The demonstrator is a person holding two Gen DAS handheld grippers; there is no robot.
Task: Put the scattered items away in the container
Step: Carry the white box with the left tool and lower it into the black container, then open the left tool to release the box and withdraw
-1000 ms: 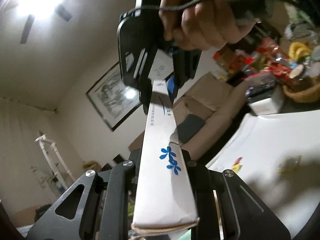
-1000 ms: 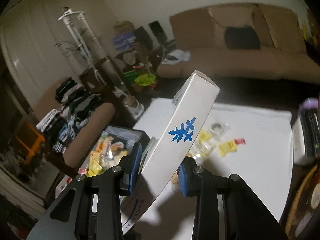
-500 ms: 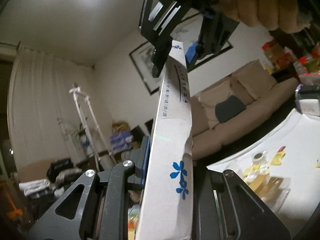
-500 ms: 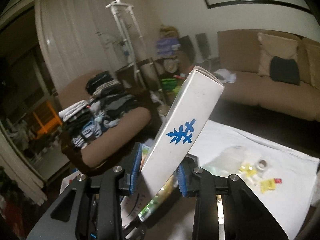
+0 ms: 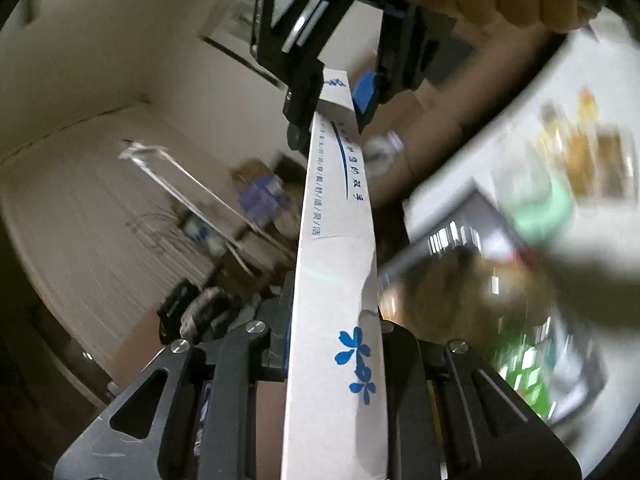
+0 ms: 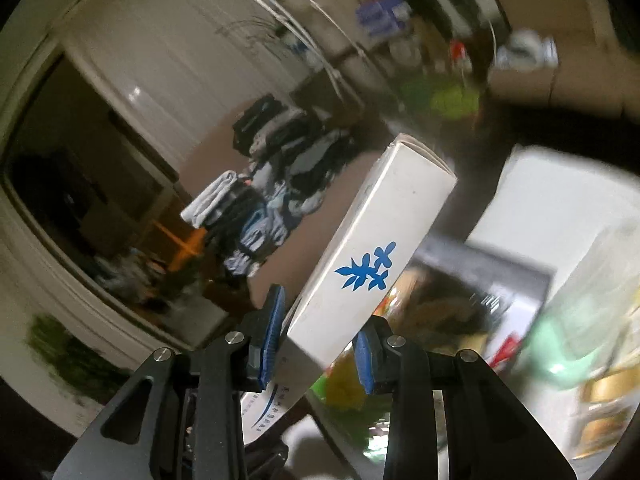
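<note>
Left gripper [image 5: 334,344]: jaws closed onto the near end of the long white box [image 5: 336,264], pads pressing its two broad faces. Right gripper [image 5: 340,92]: clamped on the far end of the same box; in the right wrist view the blue pads [image 6: 272,334] sit tight against the carton just below the blue leaf print. So the box is bridged between both grippers, held in the air and tilted, not touching anything else.

Box: thin cardboard carton, narrow and long, blue flower marks and a line of printed text down one edge. A seam or flap edge on the right side looks slightly lifted. Judgement: light, fairly stiff along its length, but the walls will dent if squeezed hard. The surface looks smooth, so it could slip on a narrow edge grip. Best hold is across the broad faces near the ends, as now; a mid-span pinch would crush it more easily.

Beyond the box: dark container [image 6: 500,280] sits low right on the white table [image 6: 560,200], already holding a jumble of yellow and green packets. Heavy blur, so contents can't be told apart. More loose items [image 5: 580,160] lie far right on the table, also smeared.

Judgement: carry phase, box not yet in the container. Length may need angling to fit.
</note>
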